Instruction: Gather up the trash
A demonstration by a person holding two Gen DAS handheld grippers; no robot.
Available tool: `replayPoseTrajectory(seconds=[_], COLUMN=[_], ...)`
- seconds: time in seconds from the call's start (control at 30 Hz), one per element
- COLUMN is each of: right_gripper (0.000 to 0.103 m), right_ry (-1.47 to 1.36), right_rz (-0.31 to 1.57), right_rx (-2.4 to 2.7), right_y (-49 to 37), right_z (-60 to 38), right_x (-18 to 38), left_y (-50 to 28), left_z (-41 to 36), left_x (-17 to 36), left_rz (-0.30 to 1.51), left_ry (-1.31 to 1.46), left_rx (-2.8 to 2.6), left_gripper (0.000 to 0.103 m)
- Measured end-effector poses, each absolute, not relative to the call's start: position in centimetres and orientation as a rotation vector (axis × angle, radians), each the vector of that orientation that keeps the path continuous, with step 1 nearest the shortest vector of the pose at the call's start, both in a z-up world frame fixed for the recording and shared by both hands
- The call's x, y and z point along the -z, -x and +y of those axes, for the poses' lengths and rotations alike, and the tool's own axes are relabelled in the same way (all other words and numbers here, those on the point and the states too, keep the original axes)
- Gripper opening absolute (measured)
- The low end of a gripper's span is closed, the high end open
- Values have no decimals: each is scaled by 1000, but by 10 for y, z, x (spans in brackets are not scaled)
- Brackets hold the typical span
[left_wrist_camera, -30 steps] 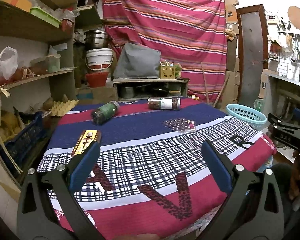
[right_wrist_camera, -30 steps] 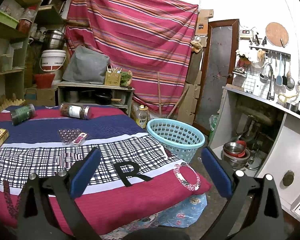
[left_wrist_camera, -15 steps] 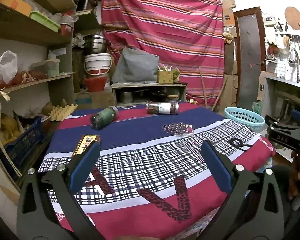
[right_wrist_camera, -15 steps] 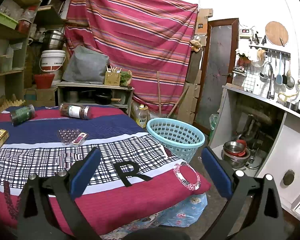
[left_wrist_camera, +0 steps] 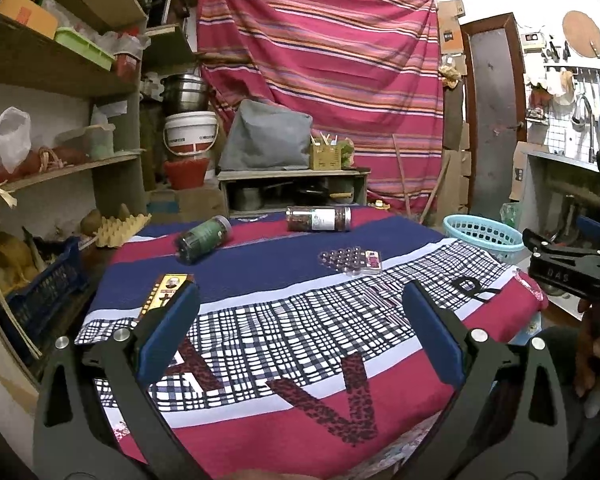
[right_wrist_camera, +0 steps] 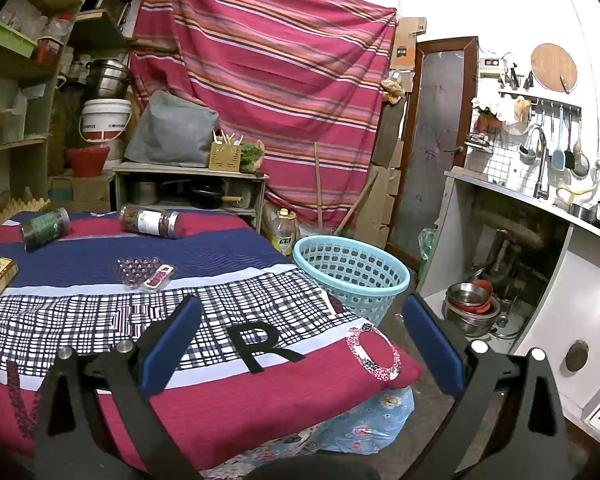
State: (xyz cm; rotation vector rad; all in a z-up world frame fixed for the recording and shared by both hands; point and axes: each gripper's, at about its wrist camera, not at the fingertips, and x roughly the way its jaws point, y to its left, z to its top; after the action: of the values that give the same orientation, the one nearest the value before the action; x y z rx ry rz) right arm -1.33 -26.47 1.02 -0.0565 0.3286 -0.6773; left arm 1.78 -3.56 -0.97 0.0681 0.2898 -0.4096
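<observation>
— How do the two stand?
— The left gripper [left_wrist_camera: 300,320] fills the lower frame, jaws spread wide, empty.
— And the right gripper [right_wrist_camera: 300,336]?
— Same: lower frame, blue pads parted, nothing between.

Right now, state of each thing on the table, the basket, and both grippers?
green jar: on its side
brown jar: on its side
blister pack: flat
yellow box: flat
blue basket: upright beside table
left gripper: open
right gripper: open

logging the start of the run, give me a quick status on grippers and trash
Left gripper open, empty; right gripper open, empty. Two jars, flat box, blister pack untouched on the table. Basket beside the table, path clear.
</observation>
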Motion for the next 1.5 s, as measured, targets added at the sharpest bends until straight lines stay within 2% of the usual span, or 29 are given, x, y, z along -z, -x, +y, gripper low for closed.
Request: replayPoseTrajectory(seconds=[1.5], right_gripper=[98], right_ry=[60], right_rz=[331], right_rx=[677], right_y=[12], right_z=[-265], right_x=[-10], left_y=[-20], left_z=[-38], left_x=[13], left_rz=[325], left_ry=[-62], left_rx=[459], left_gripper=[98])
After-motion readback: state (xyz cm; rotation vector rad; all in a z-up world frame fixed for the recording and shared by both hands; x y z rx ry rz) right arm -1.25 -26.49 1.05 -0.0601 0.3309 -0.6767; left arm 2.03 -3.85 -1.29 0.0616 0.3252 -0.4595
